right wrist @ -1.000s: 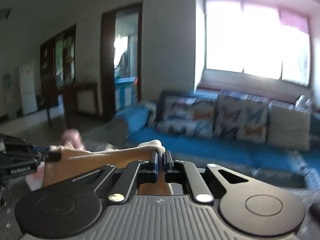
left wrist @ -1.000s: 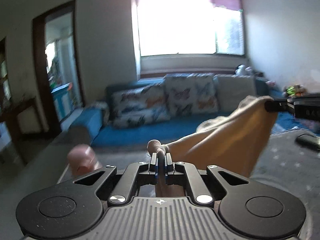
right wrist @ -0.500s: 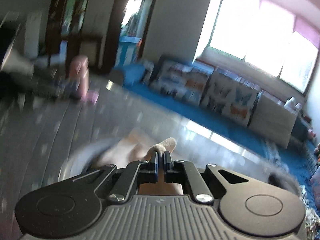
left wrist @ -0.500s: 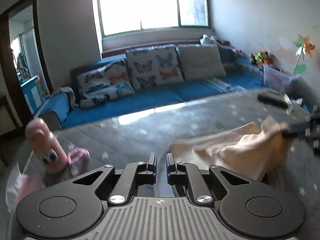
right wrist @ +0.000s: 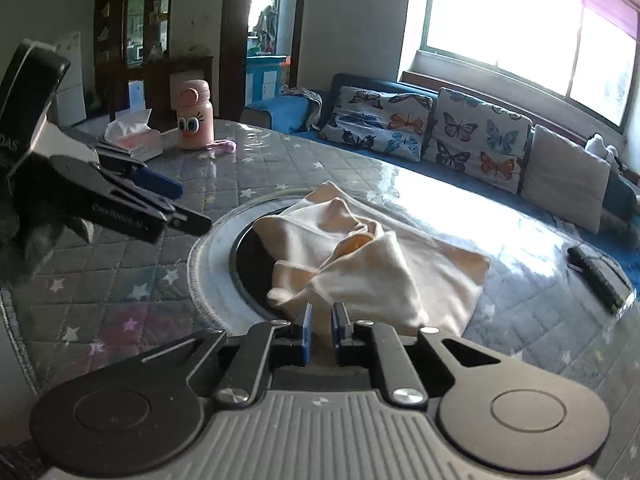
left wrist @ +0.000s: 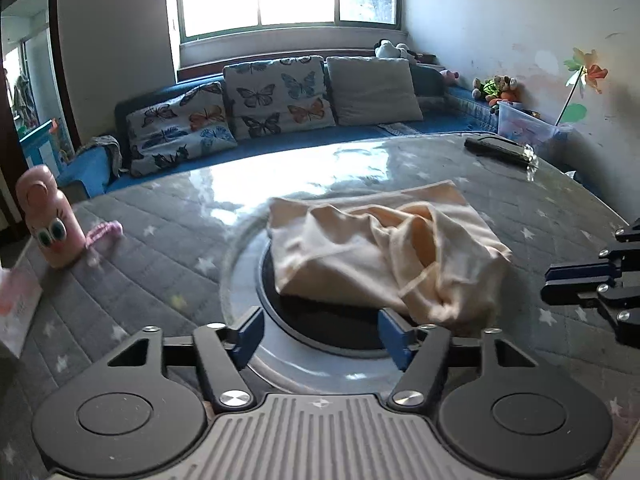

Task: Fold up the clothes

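One cream garment (left wrist: 384, 256) is lying rumpled on the table (left wrist: 168, 264), and I'm counting two grippers over it: the left gripper (left wrist: 320, 338) and the right gripper (right wrist: 320, 332). One pink bottle with cartoon eyes (right wrist: 194, 120) is standing at the far side, one tissue box (right wrist: 134, 136) sitting beside it. One dark remote (right wrist: 600, 278) is lying near the table's edge. On the sofa (left wrist: 360, 128) behind, three cushions are leaning: two butterfly-print cushions (left wrist: 276, 96) and one plain grey cushion (left wrist: 372, 88).
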{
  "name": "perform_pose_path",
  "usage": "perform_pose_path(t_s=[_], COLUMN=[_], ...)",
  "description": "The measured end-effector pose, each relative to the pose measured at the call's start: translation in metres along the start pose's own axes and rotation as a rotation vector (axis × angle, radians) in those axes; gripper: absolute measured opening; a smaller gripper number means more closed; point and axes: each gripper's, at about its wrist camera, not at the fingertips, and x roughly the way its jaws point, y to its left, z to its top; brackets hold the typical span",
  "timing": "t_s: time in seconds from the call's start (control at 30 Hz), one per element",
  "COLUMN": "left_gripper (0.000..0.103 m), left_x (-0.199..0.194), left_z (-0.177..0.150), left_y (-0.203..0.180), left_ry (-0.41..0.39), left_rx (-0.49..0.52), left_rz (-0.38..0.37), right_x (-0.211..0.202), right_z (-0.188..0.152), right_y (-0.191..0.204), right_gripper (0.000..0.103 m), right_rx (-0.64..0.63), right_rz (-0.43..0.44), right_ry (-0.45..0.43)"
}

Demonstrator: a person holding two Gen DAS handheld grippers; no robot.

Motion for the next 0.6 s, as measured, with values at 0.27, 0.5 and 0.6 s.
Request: perform_pose_path(t_s=[0.27, 0.5, 0.6], left_gripper=[0.081, 0.087, 0.09], left_x=[-0.014, -0.024, -0.028], left_z=[-0.016, -0.027, -0.03], left_y=[-0.021, -0.031, -0.033], left_ry=[-0.011, -0.024, -0.032], left_rx=[-0.003, 0.01, 0.009], left_rz=[0.009, 0.027, 0.034], right_x=[-0.007, -0.007, -0.008], right_z=[-0.023, -0.034, -0.036], right_y=[0.012, 0.022, 0.026], right_gripper=[0.027, 0.036, 0.04], right_rx=[0.041, 0.07, 0.076], right_rz=[0.019, 0.028, 0.03], right_ry=[0.005, 0.011, 0.013])
